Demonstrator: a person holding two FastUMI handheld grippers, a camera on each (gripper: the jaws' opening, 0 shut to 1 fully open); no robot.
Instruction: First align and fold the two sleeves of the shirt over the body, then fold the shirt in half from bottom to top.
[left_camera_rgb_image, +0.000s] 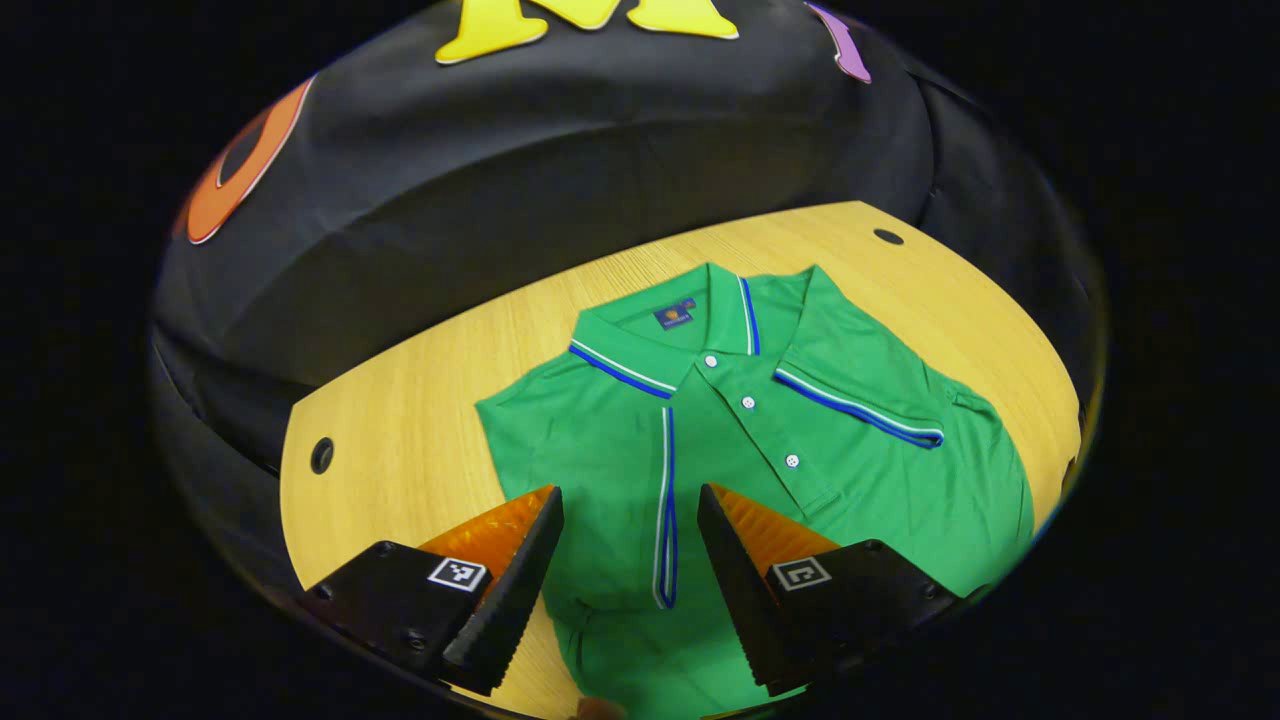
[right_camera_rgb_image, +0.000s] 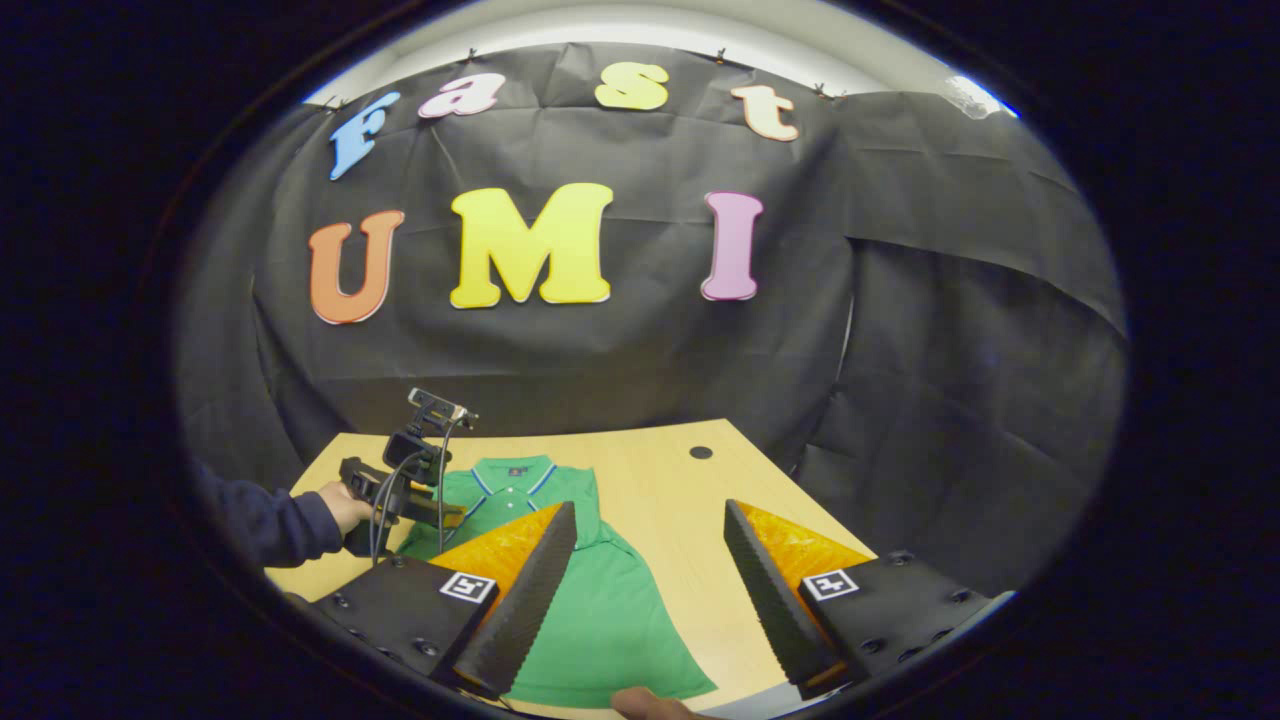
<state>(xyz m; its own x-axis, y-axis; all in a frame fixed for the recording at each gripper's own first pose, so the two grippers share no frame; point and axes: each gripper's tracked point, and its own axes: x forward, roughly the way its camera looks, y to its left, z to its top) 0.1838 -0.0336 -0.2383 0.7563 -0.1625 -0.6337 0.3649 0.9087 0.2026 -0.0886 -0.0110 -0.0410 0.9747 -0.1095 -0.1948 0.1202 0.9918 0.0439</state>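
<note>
A green polo shirt with blue-and-white trim lies flat on the wooden table, collar toward the far side. Both sleeves lie folded over the body: one striped cuff runs down the middle and the other cuff slants across the chest. My left gripper hovers open above the shirt's lower middle, nothing between its fingers. In the right gripper view the shirt lies left of centre. My right gripper is open over its hem edge and the bare wood. A hand holds the left gripper above the collar end.
The table has cable holes near its far corners, one seen again in the right gripper view. Black cloth wall stands behind and beside the table. A dark sleeve reaches in from the left.
</note>
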